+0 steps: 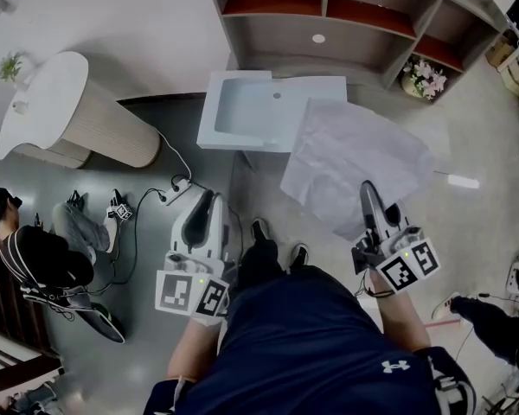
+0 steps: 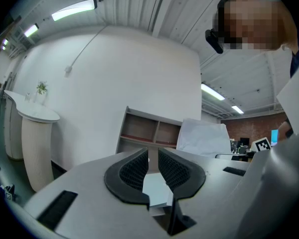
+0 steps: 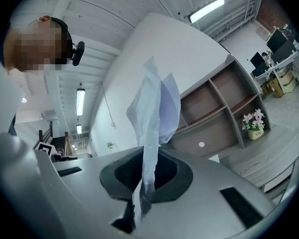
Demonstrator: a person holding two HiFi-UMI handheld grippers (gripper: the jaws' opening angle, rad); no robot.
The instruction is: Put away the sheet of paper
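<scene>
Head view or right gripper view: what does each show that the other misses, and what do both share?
Only the head view: the person's black shoes and a white power strip. Only the right gripper view: ceiling strip lights and the person's black head camera. Both: the right gripper shut on the crumpled white sheet of paper, the grey open shelf unit, the pot of pink flowers.

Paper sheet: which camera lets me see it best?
The head view: nearly the whole sheet of paper shows spread out, its near corner in the right gripper. The right gripper view shows it edge-on; the left gripper view shows only a far-off part.
</scene>
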